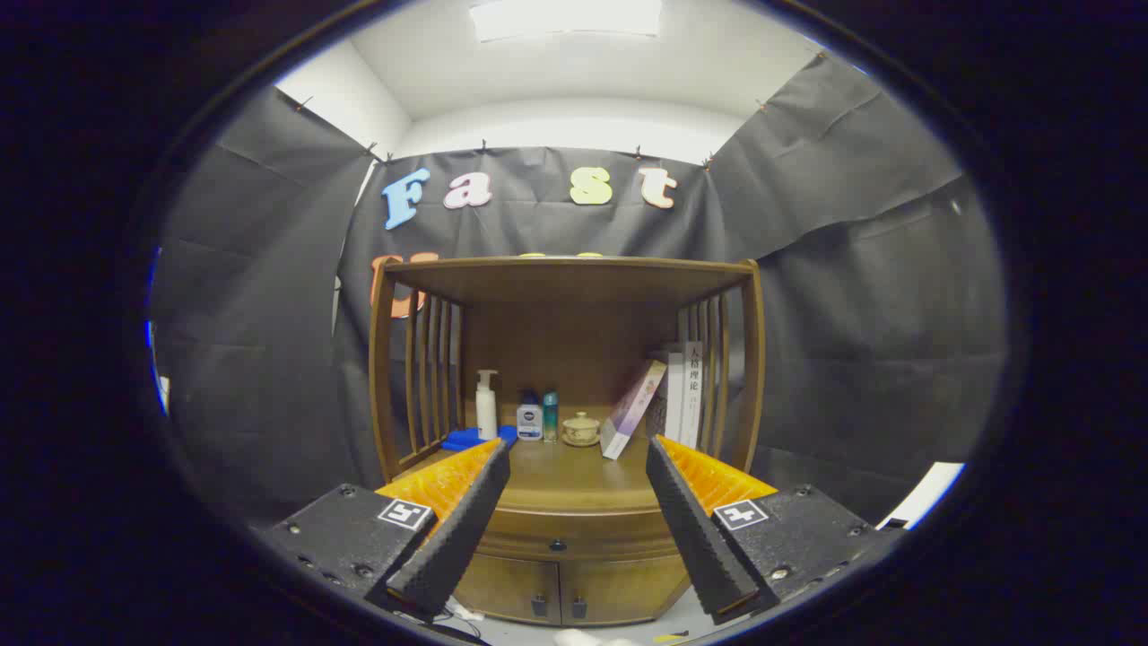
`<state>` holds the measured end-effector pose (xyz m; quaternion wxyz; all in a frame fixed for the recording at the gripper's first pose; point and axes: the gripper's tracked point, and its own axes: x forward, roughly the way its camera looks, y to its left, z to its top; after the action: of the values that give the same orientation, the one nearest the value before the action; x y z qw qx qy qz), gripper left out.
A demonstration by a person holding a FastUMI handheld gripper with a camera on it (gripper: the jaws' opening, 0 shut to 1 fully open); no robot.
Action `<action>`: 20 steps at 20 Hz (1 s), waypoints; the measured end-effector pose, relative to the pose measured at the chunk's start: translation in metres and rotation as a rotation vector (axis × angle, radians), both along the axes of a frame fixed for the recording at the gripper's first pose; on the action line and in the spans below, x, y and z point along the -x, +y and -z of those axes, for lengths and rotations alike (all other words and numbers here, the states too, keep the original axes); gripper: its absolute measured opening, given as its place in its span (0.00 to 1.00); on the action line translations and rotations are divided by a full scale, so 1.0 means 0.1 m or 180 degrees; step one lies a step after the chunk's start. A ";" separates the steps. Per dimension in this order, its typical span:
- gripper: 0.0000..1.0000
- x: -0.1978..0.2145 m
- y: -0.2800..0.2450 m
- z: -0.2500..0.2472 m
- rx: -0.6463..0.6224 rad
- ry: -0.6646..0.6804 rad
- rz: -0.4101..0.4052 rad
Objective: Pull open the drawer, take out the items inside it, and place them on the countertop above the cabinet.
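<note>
Beneath the countertop (574,480), the closed drawer (558,545) is facing the gripper (574,525), whose fingers are gaping wide, holding nothing; bottles (529,417) and books (668,395) are standing on the countertop.

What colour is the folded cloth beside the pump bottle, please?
Blue cloth, clearest in the gripper view.
</note>
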<state>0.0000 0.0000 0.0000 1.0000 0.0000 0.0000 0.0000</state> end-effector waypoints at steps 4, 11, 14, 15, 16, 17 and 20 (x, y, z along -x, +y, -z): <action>0.99 -0.01 0.01 0.00 -0.0002 0.0003 -0.0001; 0.99 -0.03 0.01 -0.04 -0.0006 -0.0012 0.0008; 0.99 -0.07 0.02 0.05 0.0006 0.0021 0.0013; 0.99 -0.09 0.03 0.09 0.0004 0.0034 0.0018; 0.99 -0.14 0.04 0.16 0.0005 0.0066 0.0023; 0.99 -0.17 0.04 0.23 -0.0002 0.0105 0.0022; 0.99 -0.28 0.06 0.44 -0.0068 0.0166 0.0011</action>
<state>0.0284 0.0060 -0.0441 0.9996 0.0107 0.0260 -0.0018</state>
